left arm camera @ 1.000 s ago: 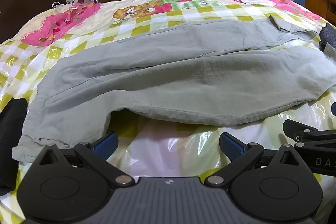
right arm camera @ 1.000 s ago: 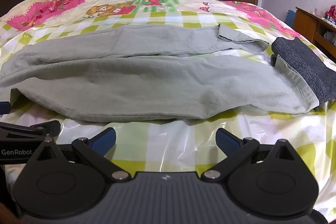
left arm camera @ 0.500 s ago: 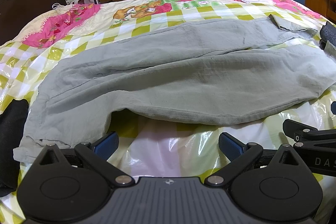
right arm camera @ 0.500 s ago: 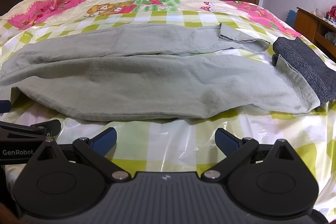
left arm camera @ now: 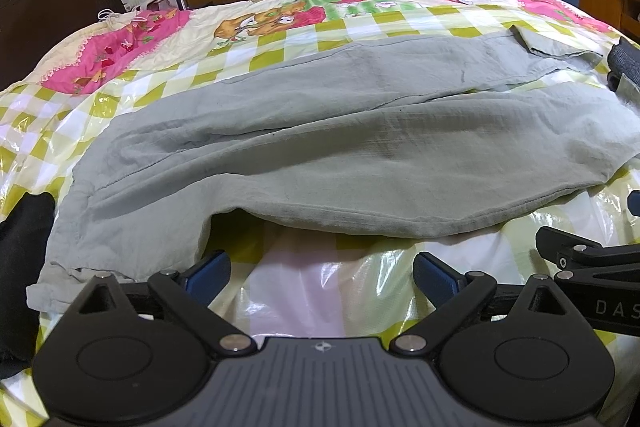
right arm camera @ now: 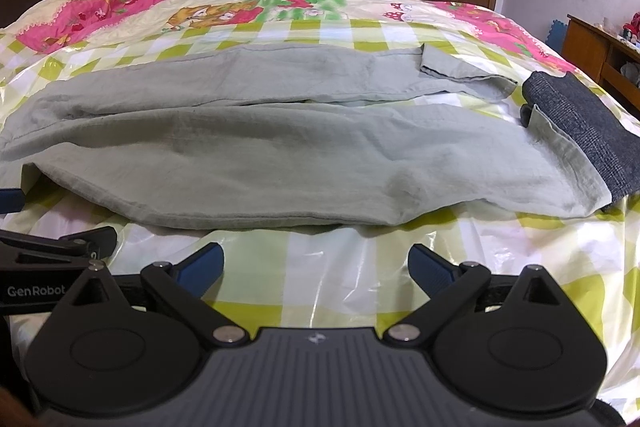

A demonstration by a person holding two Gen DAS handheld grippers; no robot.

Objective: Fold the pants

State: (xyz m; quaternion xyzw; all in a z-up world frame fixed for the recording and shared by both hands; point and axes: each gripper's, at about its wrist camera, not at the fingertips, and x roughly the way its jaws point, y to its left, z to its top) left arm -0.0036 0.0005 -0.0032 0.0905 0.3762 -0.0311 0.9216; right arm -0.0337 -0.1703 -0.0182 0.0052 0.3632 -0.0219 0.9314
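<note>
The pants (left arm camera: 340, 147) lie lengthwise across the bed (left arm camera: 280, 27), on its checked plastic-covered spread, the two legs side by side rather than stacked, so in my judgement no fold is yet made. The near leg bulges with air; the far leg's hem (right arm camera: 460, 71) is turned back on itself. A dark garment (right arm camera: 580, 115) lies at the right end, touching the pants.

The left tool (left arm camera: 320, 273) has its jaws wide apart, holding nothing, just short of the near edge. The right tool (right arm camera: 316, 265) is likewise spread and empty, near the same edge.

Remaining: bring one leg over the other, then fold lengthwise.
</note>
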